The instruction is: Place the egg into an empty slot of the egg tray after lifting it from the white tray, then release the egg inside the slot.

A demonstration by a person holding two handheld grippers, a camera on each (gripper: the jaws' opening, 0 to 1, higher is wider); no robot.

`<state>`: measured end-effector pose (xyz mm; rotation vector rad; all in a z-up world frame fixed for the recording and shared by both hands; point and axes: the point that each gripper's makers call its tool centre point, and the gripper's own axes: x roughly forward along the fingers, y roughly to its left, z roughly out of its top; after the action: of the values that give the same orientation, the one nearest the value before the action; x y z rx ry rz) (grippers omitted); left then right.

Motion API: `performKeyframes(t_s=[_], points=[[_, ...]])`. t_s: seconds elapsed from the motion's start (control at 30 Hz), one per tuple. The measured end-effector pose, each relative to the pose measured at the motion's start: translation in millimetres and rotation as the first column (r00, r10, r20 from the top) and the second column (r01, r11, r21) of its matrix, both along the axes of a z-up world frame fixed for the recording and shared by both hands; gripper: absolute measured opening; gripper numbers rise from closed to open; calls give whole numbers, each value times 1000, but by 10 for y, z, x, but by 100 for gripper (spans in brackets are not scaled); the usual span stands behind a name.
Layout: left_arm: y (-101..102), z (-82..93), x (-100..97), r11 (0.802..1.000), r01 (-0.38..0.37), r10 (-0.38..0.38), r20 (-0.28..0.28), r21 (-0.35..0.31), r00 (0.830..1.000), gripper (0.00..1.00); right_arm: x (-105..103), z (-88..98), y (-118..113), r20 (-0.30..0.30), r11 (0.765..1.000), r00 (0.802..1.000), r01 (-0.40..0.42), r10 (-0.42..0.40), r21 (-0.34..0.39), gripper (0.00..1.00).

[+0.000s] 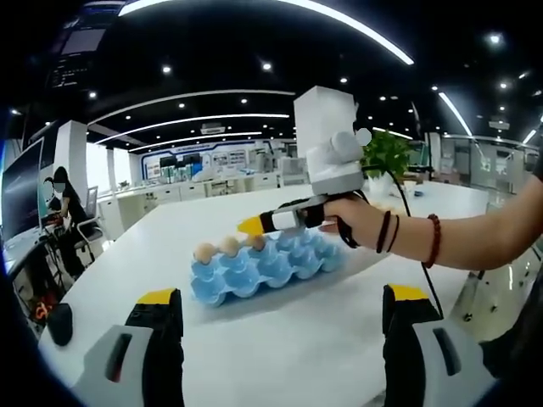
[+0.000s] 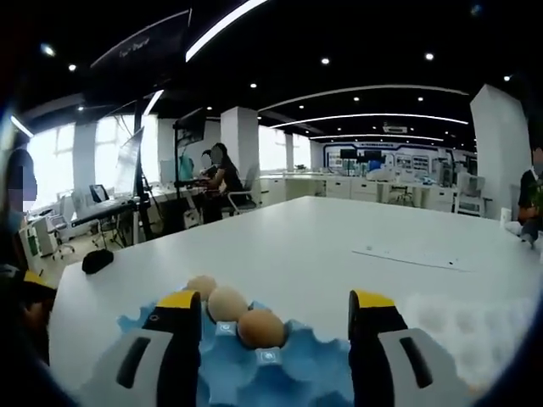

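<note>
While our right gripper point(image 2: 273, 339) hovers over the moulded blue egg tray point(image 1: 263, 264), its jaws stand apart with nothing between them.
We see three brown eggs point(image 2: 260, 327) seated in slots along one tray edge on the white surface point(image 1: 280, 339), the nearest just between and ahead of the jaws, probably freshly placed. Our left gripper point(image 1: 282, 339) waits well back, jaws apart, holding nothing.

Left gripper view: back from egg tray point(image 1: 263, 264), level. Right gripper view: close above, seemingly tilted down; both share tray.
</note>
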<state>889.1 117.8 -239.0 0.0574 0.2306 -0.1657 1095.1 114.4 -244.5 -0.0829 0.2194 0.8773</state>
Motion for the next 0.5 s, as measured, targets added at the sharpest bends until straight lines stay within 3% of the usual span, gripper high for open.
performKeyframes(t_s=[0.5], points=[[-100, 26, -26, 1000, 15, -15, 9, 10, 1000, 100, -35, 12, -354, 1, 999, 999, 39, -39, -12, 78]])
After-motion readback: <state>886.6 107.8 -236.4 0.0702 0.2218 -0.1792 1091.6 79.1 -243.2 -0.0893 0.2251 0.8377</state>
